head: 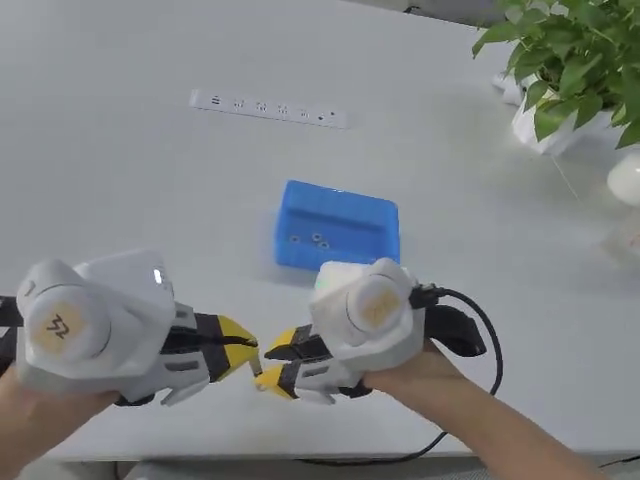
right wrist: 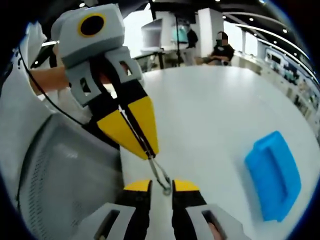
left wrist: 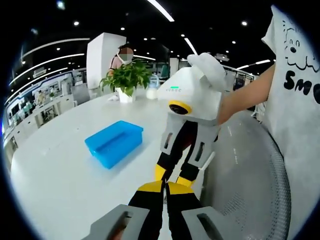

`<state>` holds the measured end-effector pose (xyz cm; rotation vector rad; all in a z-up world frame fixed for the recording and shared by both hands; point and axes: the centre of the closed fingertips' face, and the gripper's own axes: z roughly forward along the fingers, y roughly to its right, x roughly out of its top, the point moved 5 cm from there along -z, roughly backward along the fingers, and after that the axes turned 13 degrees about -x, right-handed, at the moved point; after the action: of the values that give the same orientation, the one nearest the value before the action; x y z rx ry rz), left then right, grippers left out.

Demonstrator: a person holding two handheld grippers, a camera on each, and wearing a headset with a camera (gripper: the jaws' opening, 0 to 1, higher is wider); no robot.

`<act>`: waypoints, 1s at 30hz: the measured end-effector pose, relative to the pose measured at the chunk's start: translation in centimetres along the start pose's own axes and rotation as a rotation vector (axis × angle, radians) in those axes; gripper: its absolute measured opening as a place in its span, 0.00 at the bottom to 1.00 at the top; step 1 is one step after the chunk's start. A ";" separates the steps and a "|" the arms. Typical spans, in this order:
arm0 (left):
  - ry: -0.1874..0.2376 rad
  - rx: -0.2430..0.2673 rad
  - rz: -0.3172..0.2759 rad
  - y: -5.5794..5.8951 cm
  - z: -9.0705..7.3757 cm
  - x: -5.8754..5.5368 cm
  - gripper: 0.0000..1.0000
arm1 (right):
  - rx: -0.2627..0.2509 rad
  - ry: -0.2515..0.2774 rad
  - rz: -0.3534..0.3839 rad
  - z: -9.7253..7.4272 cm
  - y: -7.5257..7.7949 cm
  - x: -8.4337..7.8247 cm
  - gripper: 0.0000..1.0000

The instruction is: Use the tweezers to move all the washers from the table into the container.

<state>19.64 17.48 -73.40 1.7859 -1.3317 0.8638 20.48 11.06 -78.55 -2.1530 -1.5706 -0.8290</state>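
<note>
1. I see one white table [head: 150, 200] carrying everything, with both tools held low near its front edge
2. I count one potted plant [head: 570, 50], green leaves in a white pot, at the far right corner of the table
3. I count two hand-held grippers, pointed at each other with their yellow tips near one another. The left hand-held gripper [head: 245, 350] has its jaws pressed together on the tweezers. The right hand-held gripper [head: 272, 362] has its jaws parted and clamps nothing
4. I count one blue container [head: 295, 258], an open rectangular tray. It stands on the table beyond both tools, just past the white body of the right one in the head view. In the right gripper view it lies off to the right, well apart from the jaws. In the left gripper view it sits to the left, farther out
5. I count one white power strip [head: 268, 108], lying well beyond the container
6. I count one pair of tweezers [right wrist: 159, 172], thin and metallic. They stick out from the closed tips of the left tool, and their point lies between the parted jaws of the right one. There is a small rounded bit at that point, and I cannot tell whether it is a washer
7. I count three washers [head: 316, 238], small rings on the floor of the container, towards its left half and apart from both tools
</note>
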 end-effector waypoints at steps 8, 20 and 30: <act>-0.020 -0.009 0.009 0.4 0.5 0.3 0.00 | -0.005 0.004 -0.042 0.5 -0.1 -0.2 0.07; -0.064 -0.029 0.057 1.1 1.0 1.6 0.00 | -0.073 0.048 0.037 -1.2 0.1 -0.8 0.06; -0.069 -0.029 0.178 0.9 2.2 5.9 0.00 | -0.207 0.094 0.055 -4.7 2.6 -0.4 0.06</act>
<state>20.32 12.58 -69.31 1.7077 -1.5588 0.8788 21.66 7.14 -75.05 -2.2498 -1.4282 -1.1006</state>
